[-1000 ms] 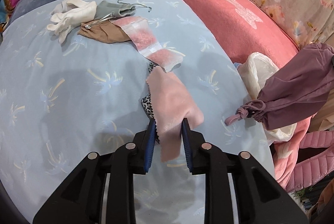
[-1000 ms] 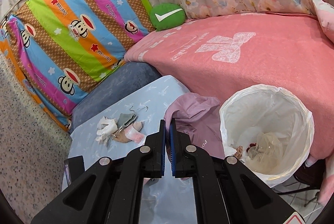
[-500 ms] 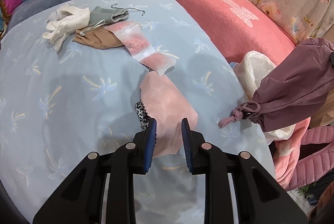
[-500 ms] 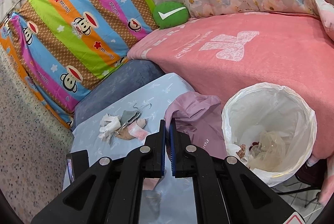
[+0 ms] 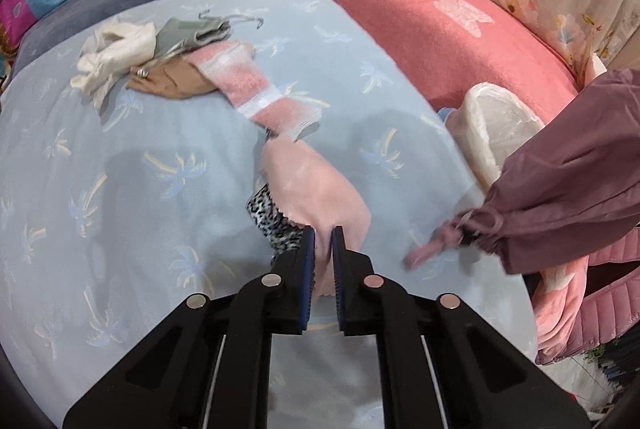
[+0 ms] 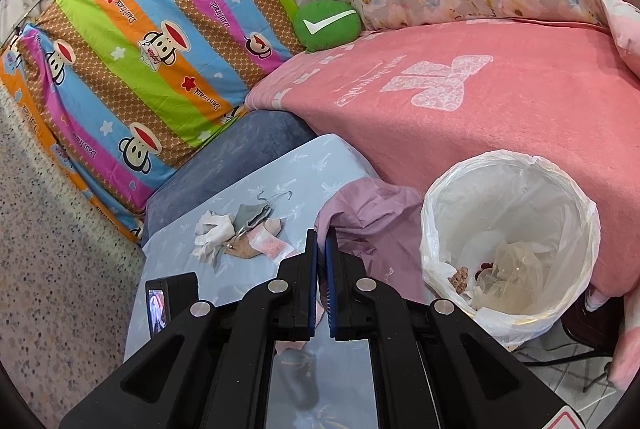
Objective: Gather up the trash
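The left tool point(image 5: 323, 235) was closing its jaws on the near end of a pale pink cloth scrap point(image 5: 316, 189), and the fabric sat pinched between the blue pads, so the grip looked made or very nearly so. That scrap lay on the light blue counter point(image 5: 120, 189), partly over a small leopard-print piece point(image 5: 272, 219) and just touching the end of a pink and white wrapper strip point(image 5: 256, 89). It seemed to me a light, limp, fleecy thing with pinked edges: nothing fragile, nothing slippery, but floppy enough that most of it would hang and swing once lifted. Holding it by the near edge, as here, struck me as fine, though the leopard-print piece beneath might snag on the nap and ride up with it. Farther back on the counter sat more litter close together: a crumpled white glove point(image 5: 116, 57), a grey mask with loose ear loops point(image 5: 192, 31) and a tan piece point(image 5: 172, 87), all soft and best pinched at a bunched fold. The right tool point(image 6: 321, 235) was pressed together with nothing between its pads. The white-lined trash bin point(image 6: 508, 229) stood beside the counter against the pink bed point(image 6: 500, 89), already holding a few bits, and a mauve sleeve point(image 5: 560, 181) reached across near it.
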Motion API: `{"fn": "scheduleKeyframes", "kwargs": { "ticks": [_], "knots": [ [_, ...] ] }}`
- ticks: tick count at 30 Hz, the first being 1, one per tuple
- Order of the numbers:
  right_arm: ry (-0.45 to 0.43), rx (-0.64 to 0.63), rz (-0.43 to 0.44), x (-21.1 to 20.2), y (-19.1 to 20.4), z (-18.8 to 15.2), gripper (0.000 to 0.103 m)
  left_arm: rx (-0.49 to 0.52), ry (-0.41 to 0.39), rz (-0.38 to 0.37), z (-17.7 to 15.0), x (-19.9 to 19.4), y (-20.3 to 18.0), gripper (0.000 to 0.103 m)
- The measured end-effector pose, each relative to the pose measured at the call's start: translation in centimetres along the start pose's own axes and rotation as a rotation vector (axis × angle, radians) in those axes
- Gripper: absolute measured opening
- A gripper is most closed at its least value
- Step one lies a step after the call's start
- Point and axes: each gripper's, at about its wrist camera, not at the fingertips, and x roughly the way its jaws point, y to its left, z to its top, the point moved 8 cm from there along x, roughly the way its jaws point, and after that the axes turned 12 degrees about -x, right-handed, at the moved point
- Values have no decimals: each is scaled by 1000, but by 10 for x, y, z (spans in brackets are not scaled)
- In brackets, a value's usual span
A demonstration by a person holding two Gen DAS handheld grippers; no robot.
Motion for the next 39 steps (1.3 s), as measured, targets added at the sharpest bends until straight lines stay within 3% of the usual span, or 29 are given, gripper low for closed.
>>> {"fn": "scheduleKeyframes", "kwargs": {
  "ticks": [12, 16, 18, 20, 22, 26, 30, 33, 35, 37, 39],
  "knots": [
    [-60, 9, -2, -28, -8, 20, 4, 49, -80, -75, 27, -37, -36, 3],
    [-64, 11, -14, -33, -13, 20, 4, 48, -69, -85, 28, -34, -37, 4],
    [-61, 15, -13, -35, -14, 19, 4, 51, -56, -69, 23, -28, -33, 13],
    [-59, 15, -10, -35, -15, 17, 4, 53, -42, -53, 17, -20, -28, 47],
    [-56, 14, -6, -35, -15, 15, 4, 65, -58, -28, 11, -13, -26, 59],
    [-43, 15, -4, -32, -15, 10, 4, 147, -71, 40, 4, 7, -31, 59],
    [-32, 23, -9, -29, -18, 6, 4, 199, -61, 129, 3, 33, -30, 57],
    [-22, 30, -14, -26, -21, 4, 4, 193, -43, 147, 3, 44, -26, 39],
    [-18, 31, -16, -25, -23, 2, 4, 183, -29, 154, 4, 48, -22, 19],
    [-15, 33, -18, -24, -24, 1, 4, 165, -25, 133, 4, 45, -20, 9],
    [-16, 38, -17, -23, -25, 2, 4, 136, -19, 102, 6, 38, -18, 7]
  ]
}}
